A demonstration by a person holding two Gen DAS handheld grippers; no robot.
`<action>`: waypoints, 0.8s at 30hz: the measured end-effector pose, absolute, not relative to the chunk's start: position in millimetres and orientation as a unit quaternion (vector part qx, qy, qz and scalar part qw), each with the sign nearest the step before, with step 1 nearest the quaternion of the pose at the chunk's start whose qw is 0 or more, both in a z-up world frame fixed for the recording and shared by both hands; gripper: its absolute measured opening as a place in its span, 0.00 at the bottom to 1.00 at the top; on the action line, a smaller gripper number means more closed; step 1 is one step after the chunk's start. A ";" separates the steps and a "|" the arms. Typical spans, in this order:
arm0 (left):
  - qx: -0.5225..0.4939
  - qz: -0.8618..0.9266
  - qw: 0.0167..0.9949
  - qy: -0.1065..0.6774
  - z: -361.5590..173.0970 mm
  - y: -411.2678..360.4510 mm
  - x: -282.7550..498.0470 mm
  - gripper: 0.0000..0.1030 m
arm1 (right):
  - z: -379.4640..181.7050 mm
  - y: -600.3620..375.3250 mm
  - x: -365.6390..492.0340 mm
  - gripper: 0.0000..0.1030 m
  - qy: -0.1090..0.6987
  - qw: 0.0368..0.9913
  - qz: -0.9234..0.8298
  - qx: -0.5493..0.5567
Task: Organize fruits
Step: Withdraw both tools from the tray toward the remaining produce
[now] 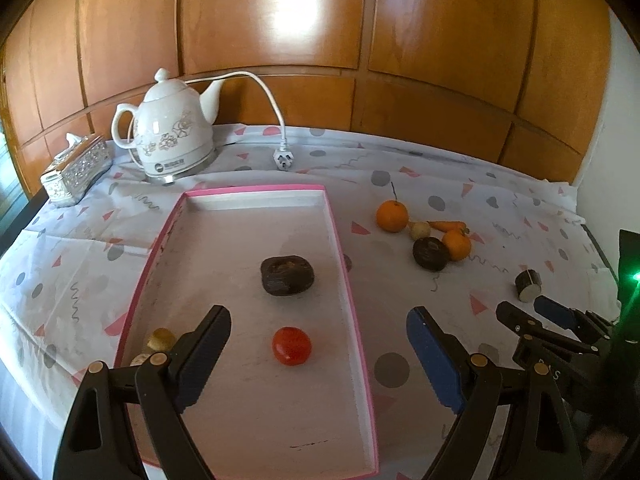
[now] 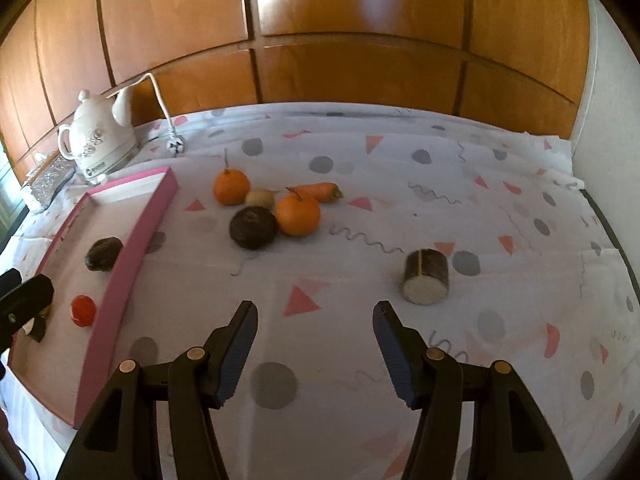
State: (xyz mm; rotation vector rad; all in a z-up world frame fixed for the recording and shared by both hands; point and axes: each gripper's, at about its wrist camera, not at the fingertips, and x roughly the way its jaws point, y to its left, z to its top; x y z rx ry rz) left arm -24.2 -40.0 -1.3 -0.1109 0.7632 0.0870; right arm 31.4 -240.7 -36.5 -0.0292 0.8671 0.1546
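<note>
The loose fruits, led by an orange mid-frame, cluster on the counter right of the pink tray. Both the right tongs and left tongs gape, released and empty. Round fruit may roll if nudged.

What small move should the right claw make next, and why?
Probably ease forward and slightly right toward the cut dark cylinder. The right claw is open and holds nothing, and that piece lies nearest it on the cloth, apart from the other fruit and outside the pink tray, which already holds a red tomato.
</note>
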 end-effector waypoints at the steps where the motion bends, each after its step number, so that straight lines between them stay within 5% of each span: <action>1: -0.054 0.041 0.925 0.373 -1.8 -40.9 -23.1 0.87 | -37.7 -242.1 31.7 0.59 0.421 0.904 0.073 -0.014; 24: -0.056 -0.018 0.918 0.393 -13.8 -85.4 22.1 0.88 | -47.7 -301.3 54.0 0.59 0.437 0.899 0.000 0.018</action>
